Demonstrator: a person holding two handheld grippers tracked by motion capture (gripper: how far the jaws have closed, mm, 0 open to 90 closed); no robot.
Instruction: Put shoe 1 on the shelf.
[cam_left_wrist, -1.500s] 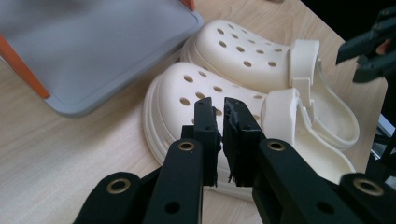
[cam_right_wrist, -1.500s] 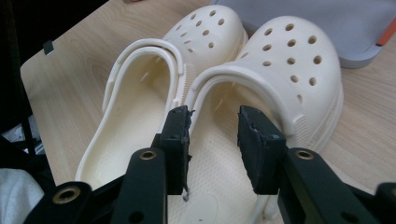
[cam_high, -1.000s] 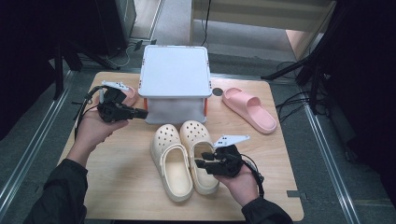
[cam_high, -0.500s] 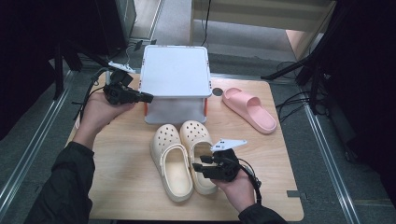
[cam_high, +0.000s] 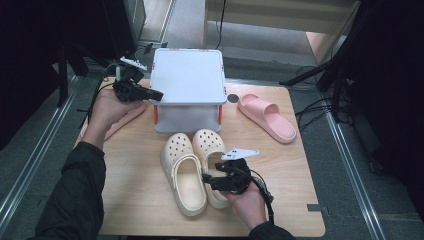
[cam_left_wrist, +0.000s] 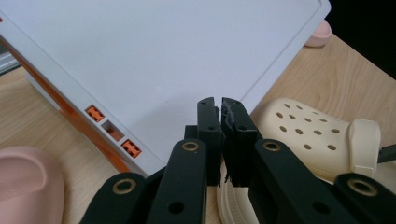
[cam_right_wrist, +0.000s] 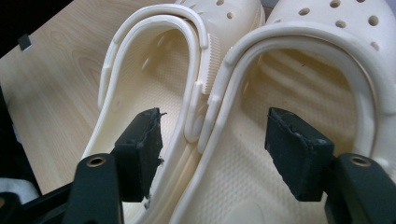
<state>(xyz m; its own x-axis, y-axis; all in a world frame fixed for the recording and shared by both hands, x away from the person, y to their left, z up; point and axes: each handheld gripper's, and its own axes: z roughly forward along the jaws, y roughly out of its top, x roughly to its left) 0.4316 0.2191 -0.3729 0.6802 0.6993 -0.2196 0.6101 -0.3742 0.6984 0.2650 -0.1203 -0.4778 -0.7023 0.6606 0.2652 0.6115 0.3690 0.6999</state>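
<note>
1. Cream clogs (cam_high: 192, 167): the pair lies side by side on the bench (cam_high: 130, 190), heels toward the right tool (cam_high: 206, 178), toes pointing away from it toward the white box (cam_high: 187, 80).
2. Right tool: its jaws have just been opening and now stand wide, straddling the two touching inner heel walls without pressing them.
3. Left tool (cam_high: 159, 93): closed on nothing, well apart, at the box's lid edge.
</note>
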